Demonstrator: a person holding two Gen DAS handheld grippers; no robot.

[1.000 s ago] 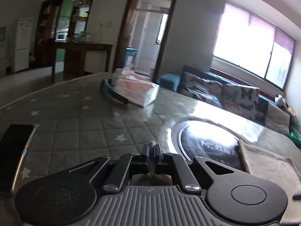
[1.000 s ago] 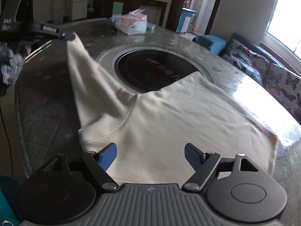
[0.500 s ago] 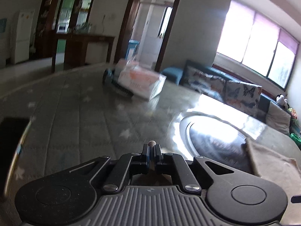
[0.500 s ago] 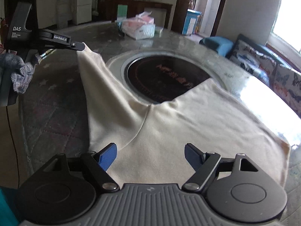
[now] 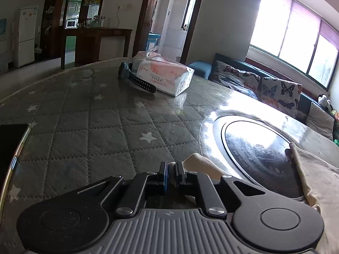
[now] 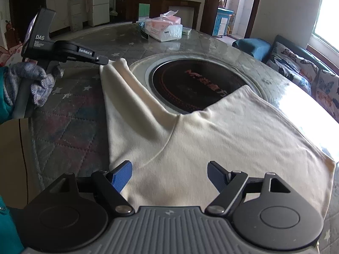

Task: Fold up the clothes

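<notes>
In the right wrist view, the right gripper (image 6: 169, 172) hangs with its jaws spread wide over the near part of a cream shirt (image 6: 222, 139), nothing between its blue pads (image 6: 121, 174). The shirt lies mostly flat on the table (image 6: 70, 131), which wears a grey quilted cover with white stars. One sleeve (image 6: 125, 89) runs away from the body of the shirt toward the left, its end lifted off the cover. There the left gripper (image 6: 106, 61), carried in a hand in a knitted glove (image 6: 36, 82), has the sleeve end at its tip. From the left wrist view the left gripper's jaws (image 5: 172, 173) are only narrowly apart and opening, with a fold of the cream cloth between them; whether the pads press on it cannot be told. A dark phone (image 5: 10, 148) lies at the left edge of that view. Beyond the shirt sits a round black hotplate (image 6: 197, 89) set into the table. Farther off rest a tissue pack (image 6: 165, 28) and a dark-strapped watch (image 5: 135, 78) beside it. A sofa with butterfly cushions (image 5: 279, 93) stands past the table.
</notes>
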